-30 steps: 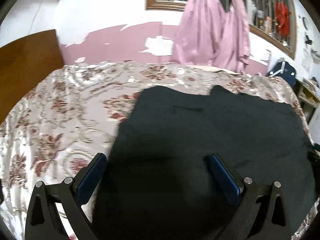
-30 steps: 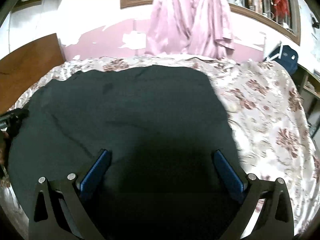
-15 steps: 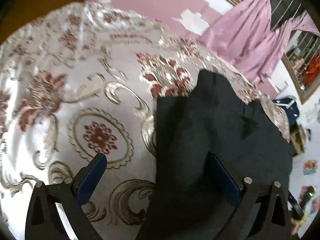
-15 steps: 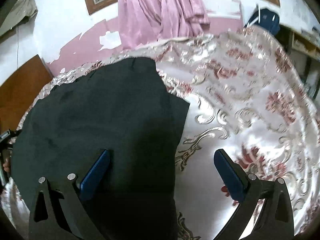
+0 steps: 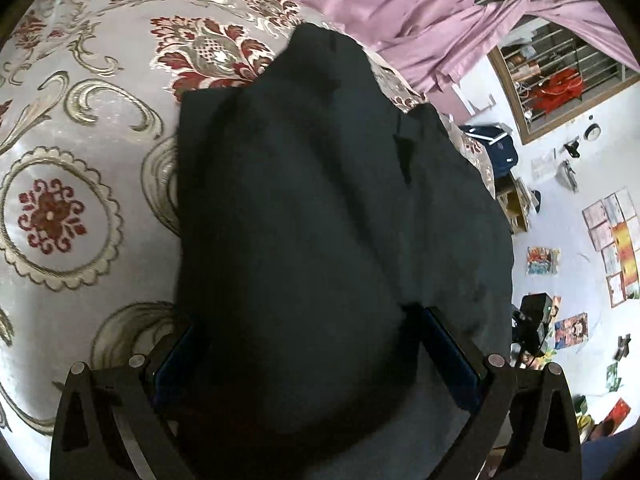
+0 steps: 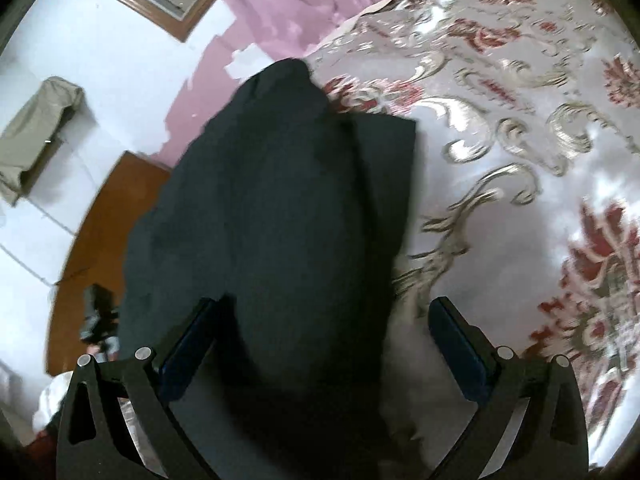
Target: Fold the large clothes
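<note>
A large black garment point(image 5: 320, 208) is lying on the flowered bedspread point(image 5: 72, 152), with its near part bulging up between the fingers of both tools. The left tongs point(image 5: 316, 356) are standing wide apart, the cloth filling the gap and draping over the inner faces of the blue pads point(image 5: 448, 356); whether any cloth is truly pinched there cannot be told, since the fingers are far from closing. The right tongs point(image 6: 328, 340) are spread just as wide, with black fabric heaped against the left pad and bare bedspread showing beside the right one. Judging from the task, the step in hand is taking hold of the near edge to carry it over for a fold. To do it well, each tool should be closing on one clear hem rather than a bunched handful, with both grips level so the fold line is running straight. The garment's far end is lying bunched near the pink curtain point(image 5: 400, 4), so lifting slowly should be letting it slide flat instead of dragging wrinkles.
</note>
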